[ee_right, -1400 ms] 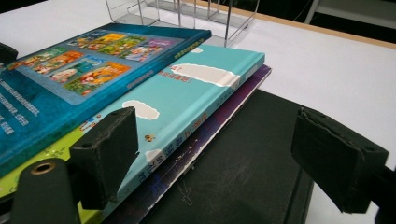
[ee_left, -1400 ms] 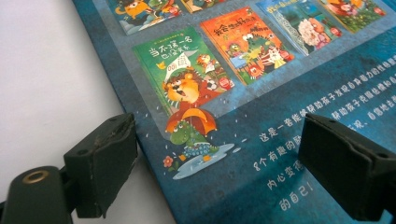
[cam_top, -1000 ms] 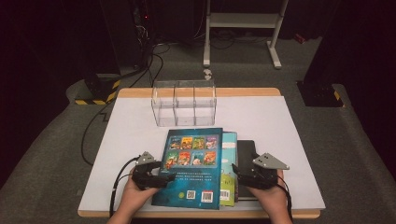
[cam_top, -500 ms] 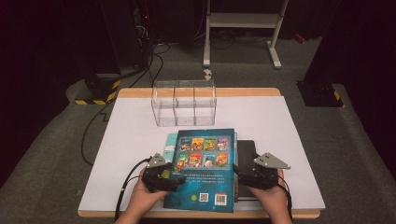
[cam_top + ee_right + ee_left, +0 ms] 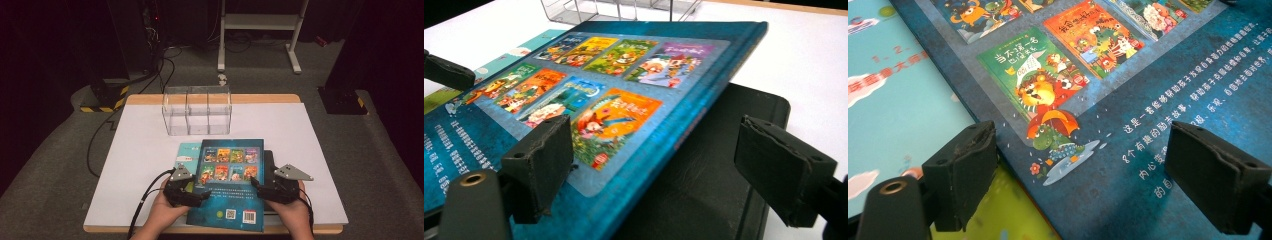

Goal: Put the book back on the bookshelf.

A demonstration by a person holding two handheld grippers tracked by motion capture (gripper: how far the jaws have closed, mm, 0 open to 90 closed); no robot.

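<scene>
A: What did the blue book [image 5: 230, 185] look like?

B: A dark blue hardcover, back cover up, with eight small cartoon covers in two rows, white Chinese text below them, and a QR code and a barcode near its bottom edge. It lay at the table's [image 5: 310, 125] near edge, on a pale blue book [image 5: 189, 151] and a black notebook [image 5: 719, 190].

A: Any writing you could read?

B: One little green cover read "当不漂一名"; the rest was too small to trust.

A: And the grippers?

B: The left gripper [image 5: 200, 196] had its jaws spread wide over the book's left edge, the right gripper [image 5: 256, 185] likewise wide astride the right edge, neither clamping anything.

A: Changed from a second before?

B: The book had slid rightward, uncovering the pale blue one. The clear organizer [image 5: 197, 110] behind stayed put.
</scene>
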